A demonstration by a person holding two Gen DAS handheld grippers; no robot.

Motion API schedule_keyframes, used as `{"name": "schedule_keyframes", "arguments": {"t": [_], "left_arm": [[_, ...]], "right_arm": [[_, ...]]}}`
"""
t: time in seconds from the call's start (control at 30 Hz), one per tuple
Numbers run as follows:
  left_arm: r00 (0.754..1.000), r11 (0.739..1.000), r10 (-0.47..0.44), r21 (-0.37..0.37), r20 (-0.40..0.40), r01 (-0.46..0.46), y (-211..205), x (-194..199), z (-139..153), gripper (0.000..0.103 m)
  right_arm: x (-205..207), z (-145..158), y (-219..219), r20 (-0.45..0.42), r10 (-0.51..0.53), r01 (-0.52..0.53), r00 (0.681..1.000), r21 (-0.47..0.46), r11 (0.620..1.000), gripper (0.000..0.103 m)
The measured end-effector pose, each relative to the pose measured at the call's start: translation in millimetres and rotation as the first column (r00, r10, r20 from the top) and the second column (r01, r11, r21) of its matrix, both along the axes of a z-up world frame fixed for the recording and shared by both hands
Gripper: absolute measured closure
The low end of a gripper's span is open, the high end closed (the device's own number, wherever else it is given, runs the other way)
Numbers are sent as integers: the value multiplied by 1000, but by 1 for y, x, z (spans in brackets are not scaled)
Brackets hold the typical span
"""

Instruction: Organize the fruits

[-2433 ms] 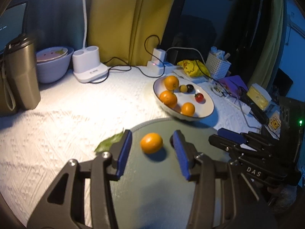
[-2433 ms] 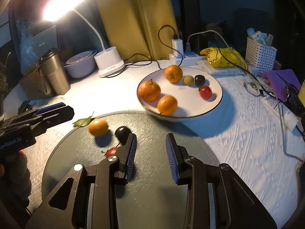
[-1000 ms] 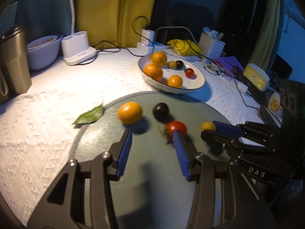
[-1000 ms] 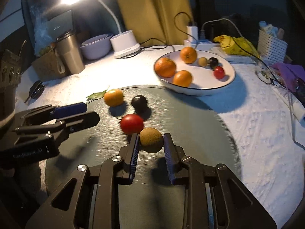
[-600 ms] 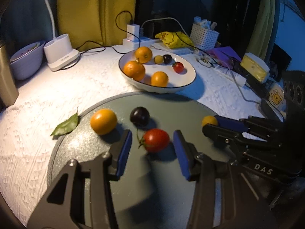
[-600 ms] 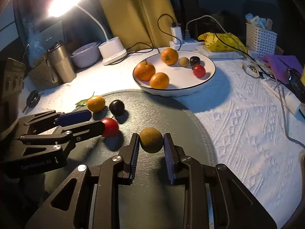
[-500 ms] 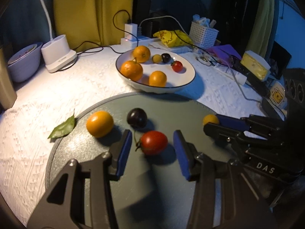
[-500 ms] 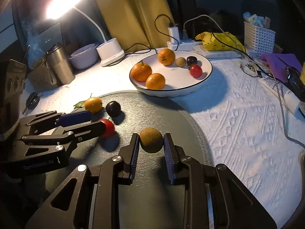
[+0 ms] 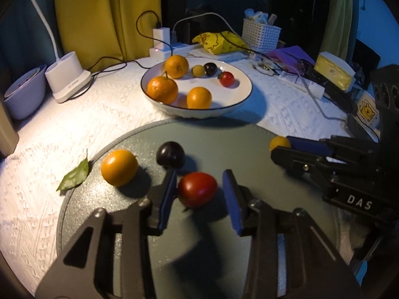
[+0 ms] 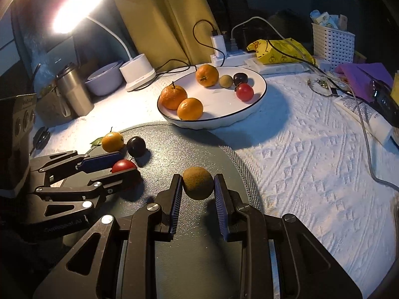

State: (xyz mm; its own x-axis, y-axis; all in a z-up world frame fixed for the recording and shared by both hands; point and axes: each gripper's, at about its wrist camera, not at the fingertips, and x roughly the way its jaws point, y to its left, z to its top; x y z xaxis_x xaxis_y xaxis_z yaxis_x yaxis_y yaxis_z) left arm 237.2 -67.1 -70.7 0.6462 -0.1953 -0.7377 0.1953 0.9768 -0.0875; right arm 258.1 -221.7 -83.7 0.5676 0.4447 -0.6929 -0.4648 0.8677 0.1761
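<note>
The white bowl [image 10: 259,92] lies far ahead of both grippers. The left gripper [image 9: 199,194] stands wide around the red tomato [image 9: 197,189], its long axis crossing the fingers. The right gripper [image 10: 197,194] holds the brown fruit [image 10: 197,183].

Glossy tomato [image 9: 197,188], matt rough-skinned brown fruit [image 10: 198,183]

My desk lamp [image 10: 74,7] glares at upper left of my right view; the room behind is dim. Fruit shadows fall lower right. Fisheye edges bend, corners black.
</note>
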Motion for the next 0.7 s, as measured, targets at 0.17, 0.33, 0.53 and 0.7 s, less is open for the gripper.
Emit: {"name": "schedule_keyframes", "arguments": {"t": [0.17,0.33,0.53,0.7], "left_arm": [[1000,1000,-14,-7,-4,14,-1,1,1,69],[1000,999,-29,-17,6,29,-3,0,7,70],[998,999,-44,-25,37,45,-6,2,21,70],[997,998,-54,-31,58,56,-9,6,32,70]], "right_arm": [[3,1,-1,2,-1,1,1000,3,1000,75],[6,5,-3,10,-6,6,1000,5,1000,75],[11,9,-7,19,-15,15,1000,8,1000,75],[17,13,-8,27,-18,18,999,10,1000,75]]}}
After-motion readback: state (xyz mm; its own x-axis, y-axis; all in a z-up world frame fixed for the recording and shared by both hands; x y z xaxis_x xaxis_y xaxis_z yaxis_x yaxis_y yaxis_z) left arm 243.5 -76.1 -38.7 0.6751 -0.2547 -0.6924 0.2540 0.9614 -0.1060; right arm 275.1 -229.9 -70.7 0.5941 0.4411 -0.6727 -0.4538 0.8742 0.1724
